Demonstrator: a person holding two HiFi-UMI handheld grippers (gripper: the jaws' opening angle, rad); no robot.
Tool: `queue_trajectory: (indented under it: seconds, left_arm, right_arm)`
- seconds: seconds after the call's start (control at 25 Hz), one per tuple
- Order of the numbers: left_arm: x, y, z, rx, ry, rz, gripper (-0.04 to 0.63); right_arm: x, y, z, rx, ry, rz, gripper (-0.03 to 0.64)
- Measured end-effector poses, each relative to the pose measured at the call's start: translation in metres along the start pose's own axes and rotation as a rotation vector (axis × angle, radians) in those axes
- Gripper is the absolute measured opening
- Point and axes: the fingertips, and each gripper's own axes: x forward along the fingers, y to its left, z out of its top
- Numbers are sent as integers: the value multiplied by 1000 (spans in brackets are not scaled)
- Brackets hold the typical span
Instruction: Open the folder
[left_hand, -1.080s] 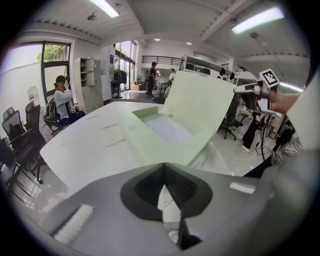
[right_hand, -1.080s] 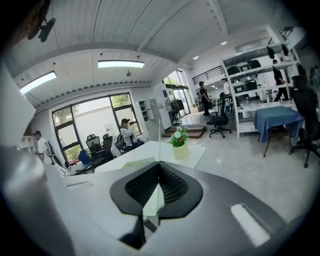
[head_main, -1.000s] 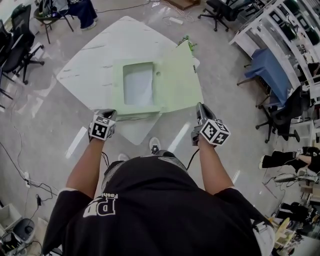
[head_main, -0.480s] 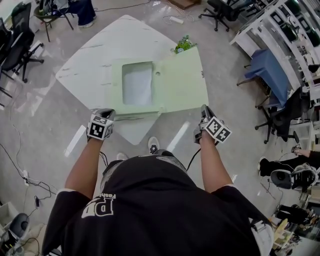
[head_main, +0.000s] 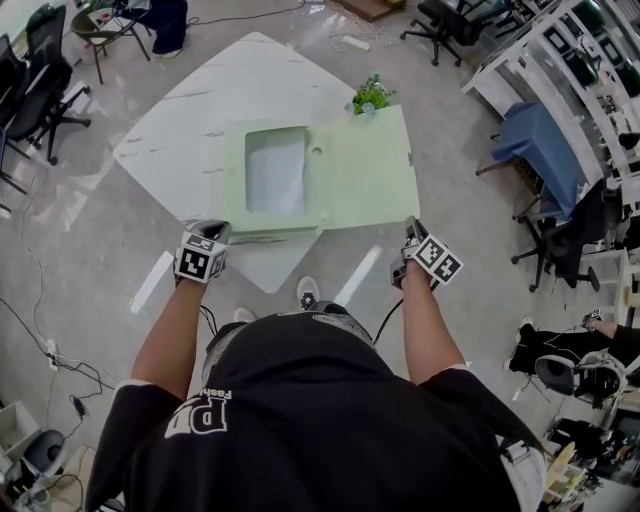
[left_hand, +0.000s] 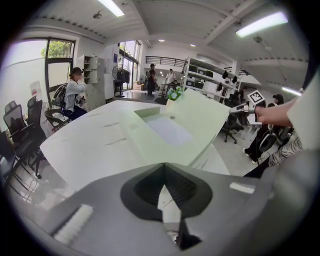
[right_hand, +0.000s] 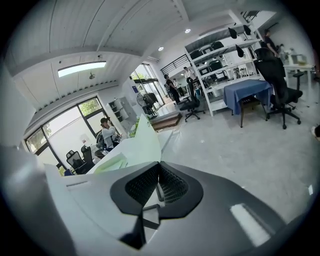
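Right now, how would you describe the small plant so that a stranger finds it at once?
Find the white table in the middle of the room, with a pale green folder spread on it. The small plant stands just past the folder's far edge; it is the only dark green, leafy thing there.

We are in an open lab-like workspace: white shelving racks (head_main: 545, 60), rolling office chairs (head_main: 35, 95), loose cables (head_main: 35, 335) on polished floor (head_main: 100, 250), ceiling strip lights (left_hand: 262, 24), tall windows (left_hand: 60, 62).

Both arms stretched forward — left tongs (head_main: 215, 229) closed, pitched down; right tongs (head_main: 410, 226) clamped shut, shallower tilt.
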Motion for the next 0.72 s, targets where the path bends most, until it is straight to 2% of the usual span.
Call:
queue_trajectory:
  seconds: [0.36,0.72]
  left_arm:
    - [0,1,1,1,10,-12,51]
    - [-2,3,0,7,23,-17,51]
  right_arm:
    - [-6,16,8,24,-29,73,11]
    - [-19,50,21,-141,-59,114,20]
